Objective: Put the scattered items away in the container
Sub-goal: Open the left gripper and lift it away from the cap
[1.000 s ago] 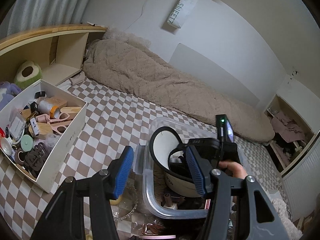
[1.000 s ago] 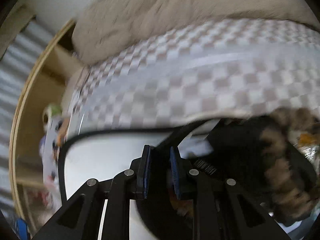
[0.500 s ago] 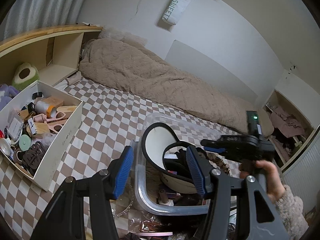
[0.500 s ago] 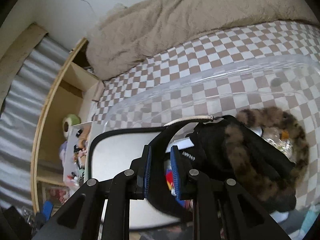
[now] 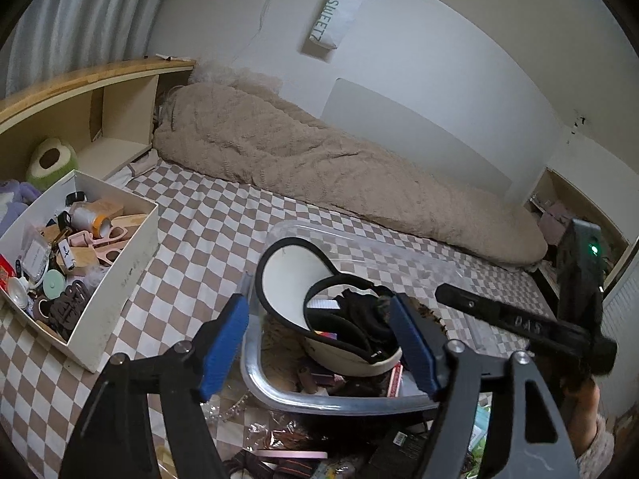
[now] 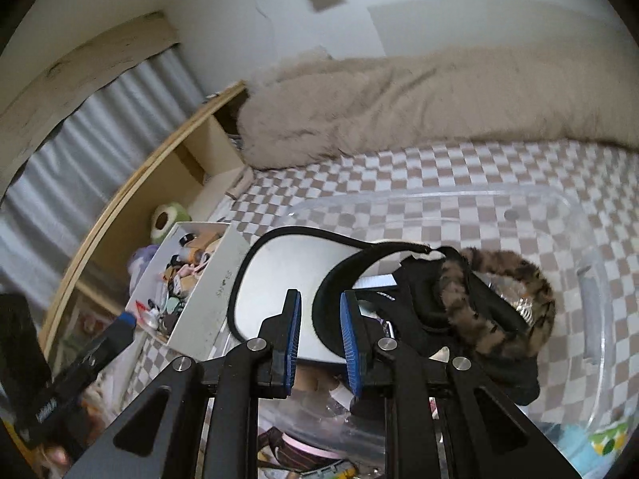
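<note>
Over the clear bin (image 5: 255, 375), your empty, parted left hand-held gripper (image 5: 319, 343) and right hand-held gripper (image 6: 319, 343) leave the visor (image 6: 279, 263) stowed, wrappers (image 5: 275, 435) remaining.

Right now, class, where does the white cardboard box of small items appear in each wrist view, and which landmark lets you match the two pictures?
Left wrist view: white cardboard box at the left edge, on the checkered sheet.
Right wrist view: same box left of centre, beside the clear plastic bin.
Shared landmark: the green avocado plush on the shelf behind it.
</note>
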{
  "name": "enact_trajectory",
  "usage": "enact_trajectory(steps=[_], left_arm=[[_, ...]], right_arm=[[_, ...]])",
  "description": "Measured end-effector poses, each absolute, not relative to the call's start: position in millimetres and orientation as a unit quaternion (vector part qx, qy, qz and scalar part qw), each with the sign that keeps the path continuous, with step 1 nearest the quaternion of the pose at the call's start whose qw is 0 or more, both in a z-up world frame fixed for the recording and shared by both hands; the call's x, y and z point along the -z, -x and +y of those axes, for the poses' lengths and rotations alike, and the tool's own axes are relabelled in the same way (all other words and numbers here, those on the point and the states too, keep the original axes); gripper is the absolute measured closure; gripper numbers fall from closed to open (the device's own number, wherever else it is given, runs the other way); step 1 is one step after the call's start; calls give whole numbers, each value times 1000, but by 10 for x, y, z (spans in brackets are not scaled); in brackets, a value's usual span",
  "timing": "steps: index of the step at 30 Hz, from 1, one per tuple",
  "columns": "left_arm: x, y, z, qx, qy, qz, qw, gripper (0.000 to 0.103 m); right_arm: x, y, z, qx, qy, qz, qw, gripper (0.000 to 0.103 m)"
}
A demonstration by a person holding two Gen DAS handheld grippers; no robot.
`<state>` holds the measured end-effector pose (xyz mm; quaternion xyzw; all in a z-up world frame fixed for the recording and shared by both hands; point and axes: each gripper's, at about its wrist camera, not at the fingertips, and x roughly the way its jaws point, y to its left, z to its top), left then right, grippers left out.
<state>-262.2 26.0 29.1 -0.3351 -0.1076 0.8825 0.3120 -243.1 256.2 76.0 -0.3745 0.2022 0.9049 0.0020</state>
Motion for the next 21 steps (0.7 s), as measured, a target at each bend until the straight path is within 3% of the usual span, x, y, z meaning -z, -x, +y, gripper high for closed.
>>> enact_trajectory(steps=[6,7,8,10,11,12,21], left_arm=[[-370,2471,338,-885,326,-93,318,24],[-375,2456,347,-885,326,-92,320,23],[-381,2437,358,-886,324,-88,320,21],[-383,2405,371,-888,321,-83,318,12],[-376,2395,379,-888,322,-80,317,2],[-364,2394,390,-887,326,-78,316,0],[-325,2256,465,-888,332,-45,313,0]], right_arm=[[-832,2129,2550,-921,344,179,42,81],[-838,2086,2572,-921,342,179,50,70],[-838,2052,2599,-921,341,178,58,35],[-851,1944,2648,-925,329,174,79,0],[-865,1880,2666,-927,320,175,89,0],[-875,1821,2701,-927,316,178,97,0],[-939,1486,2814,-930,305,168,120,0]])
